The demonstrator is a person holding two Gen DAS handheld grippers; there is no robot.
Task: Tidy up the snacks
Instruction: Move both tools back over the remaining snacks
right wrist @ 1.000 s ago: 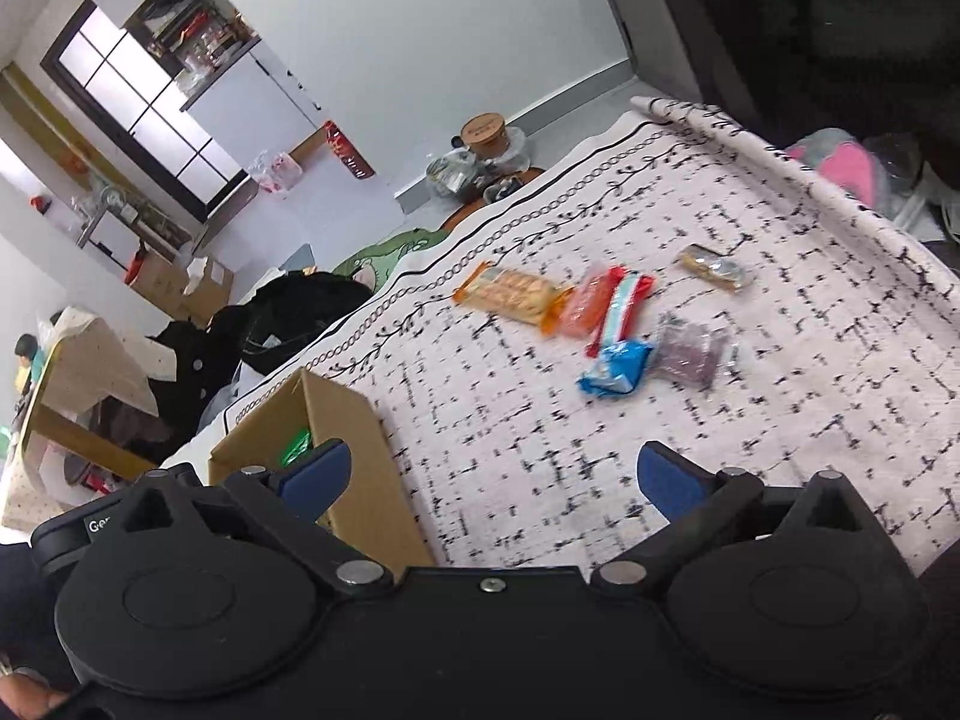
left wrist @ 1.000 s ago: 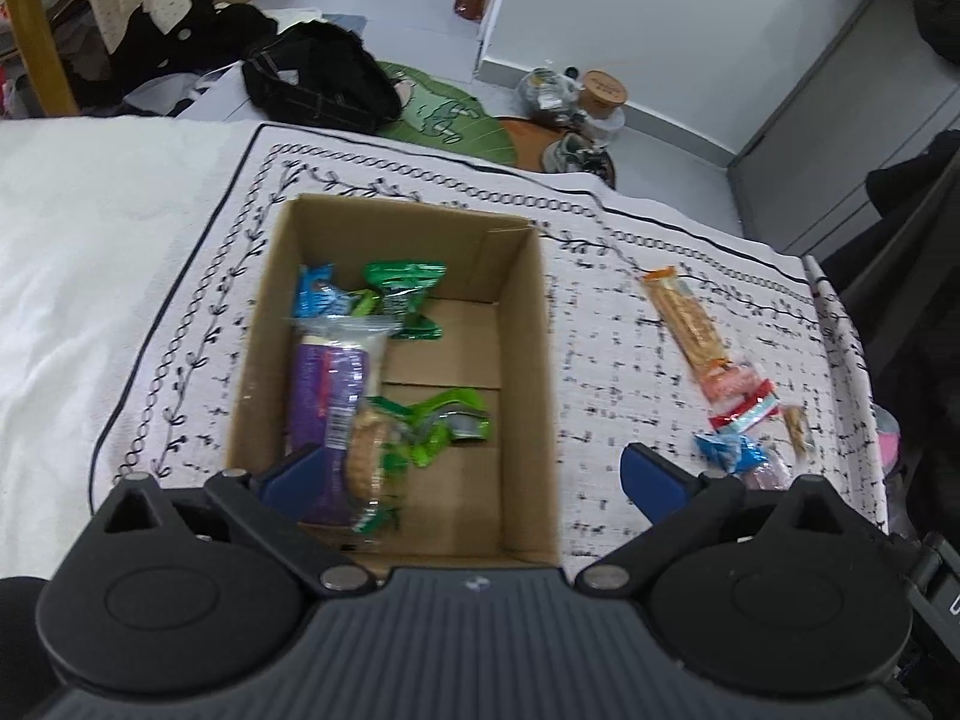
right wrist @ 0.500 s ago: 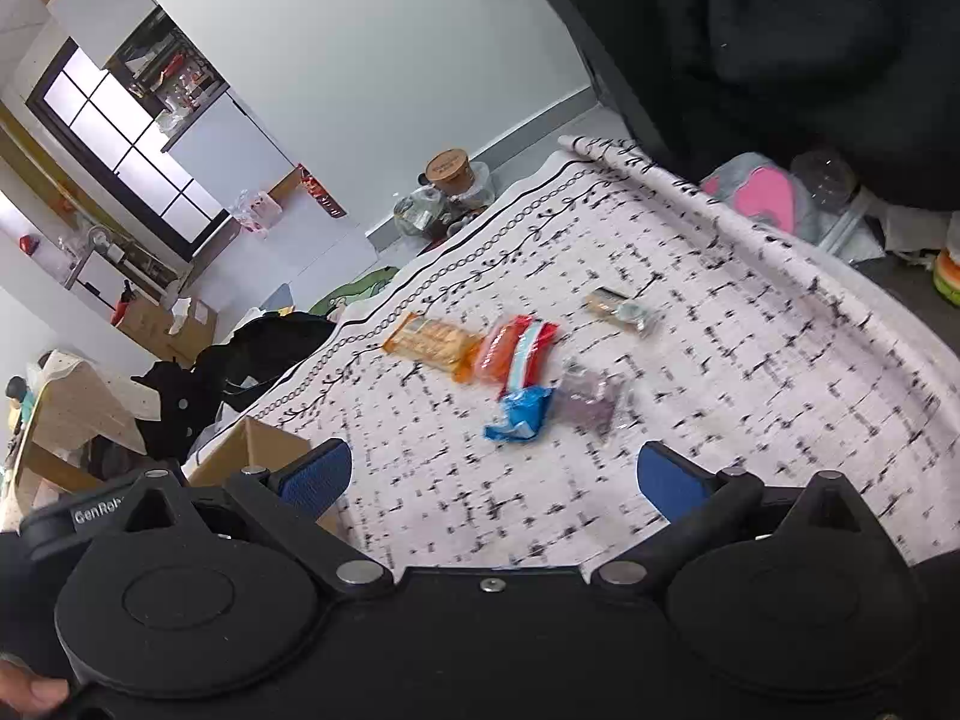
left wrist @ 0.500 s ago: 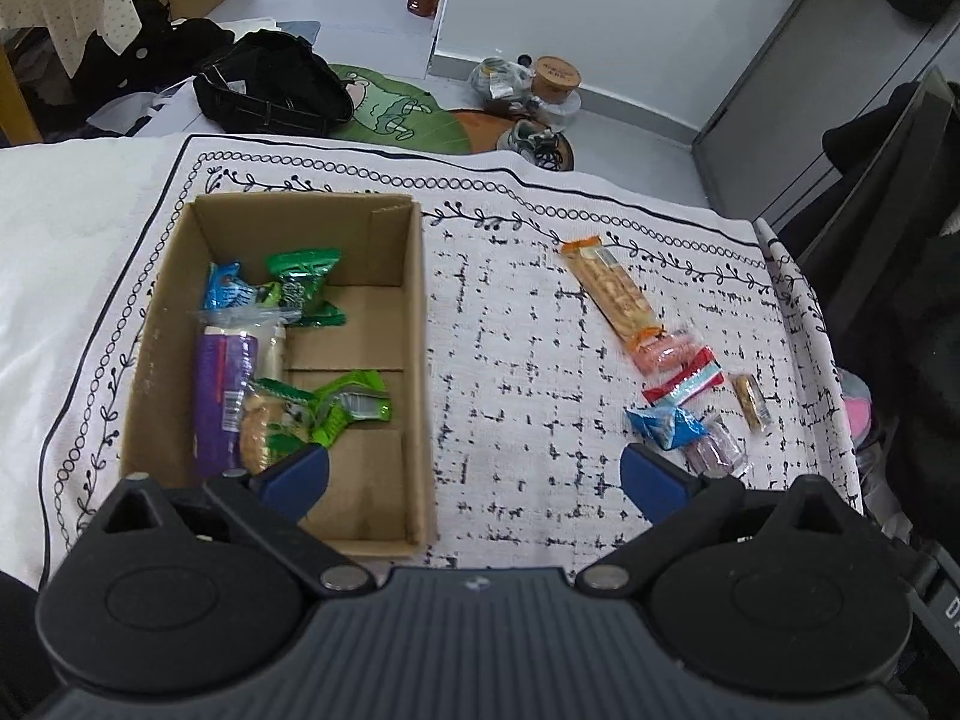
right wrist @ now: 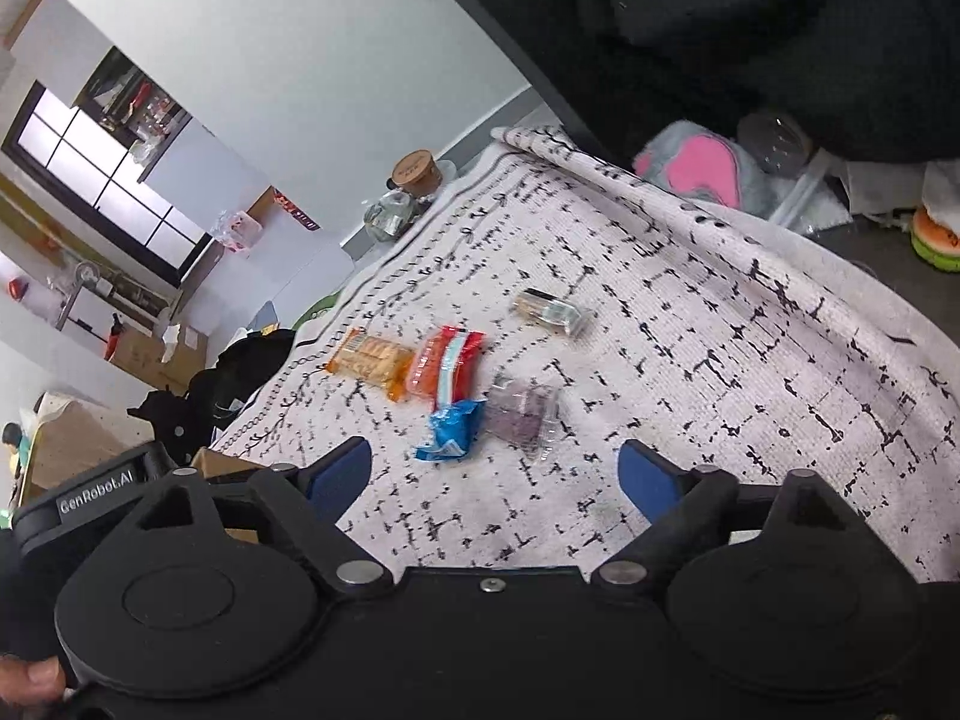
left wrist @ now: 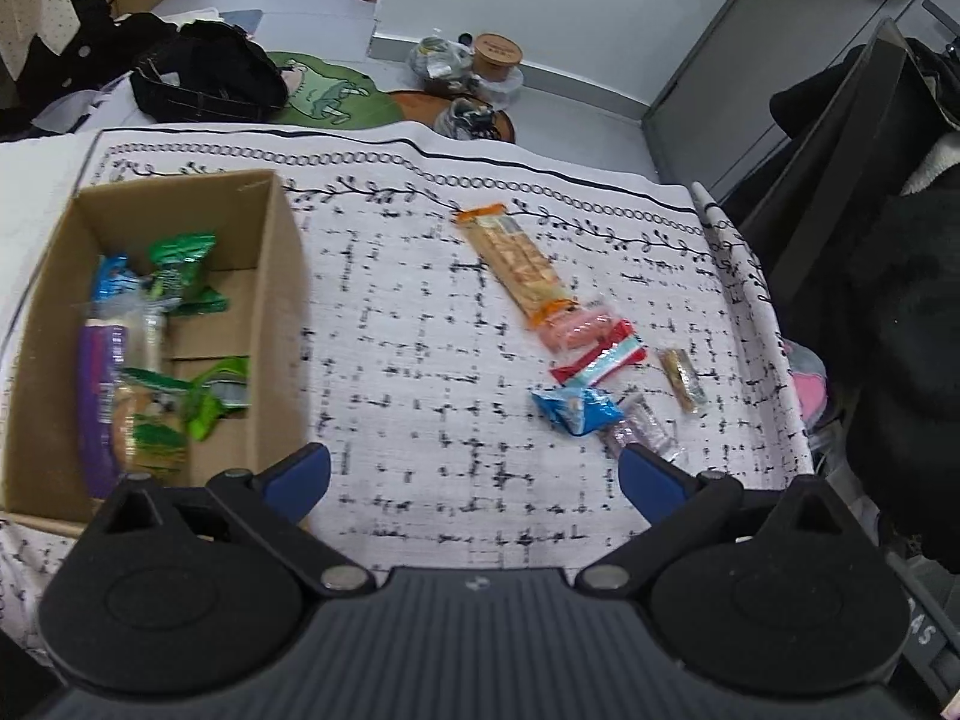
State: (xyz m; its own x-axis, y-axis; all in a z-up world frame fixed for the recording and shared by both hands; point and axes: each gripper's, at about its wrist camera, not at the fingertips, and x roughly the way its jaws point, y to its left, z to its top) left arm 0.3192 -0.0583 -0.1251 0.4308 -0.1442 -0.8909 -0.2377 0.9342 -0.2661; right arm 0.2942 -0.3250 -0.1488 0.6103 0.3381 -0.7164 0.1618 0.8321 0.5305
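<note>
A cardboard box (left wrist: 282,276) at the left of the patterned cloth holds several wrapped snacks in green, blue and purple. Loose snacks lie to its right: a long orange cracker pack (left wrist: 516,258), a pink-and-red pack (left wrist: 591,339), a blue packet (left wrist: 579,411), a clear purple packet (left wrist: 642,432) and a small brown bar (left wrist: 681,378). My left gripper (left wrist: 474,480) hangs open over bare cloth between box and snacks. My right gripper (right wrist: 495,477) has nothing between its jaws, which are closing, just short of the blue packet (right wrist: 453,429) and purple packet (right wrist: 522,414).
The cloth's right edge (left wrist: 756,300) drops off beside dark clothing and a black panel. On the floor beyond the far edge lie a black bag (left wrist: 204,81), a green mat and jars (left wrist: 495,54). A pink-and-grey item (right wrist: 699,171) lies past the cloth's edge.
Both grippers have shifted right, so the box slid left in the left wrist view and the loose snacks came nearer in both. The right gripper's jaws have narrowed a little.
</note>
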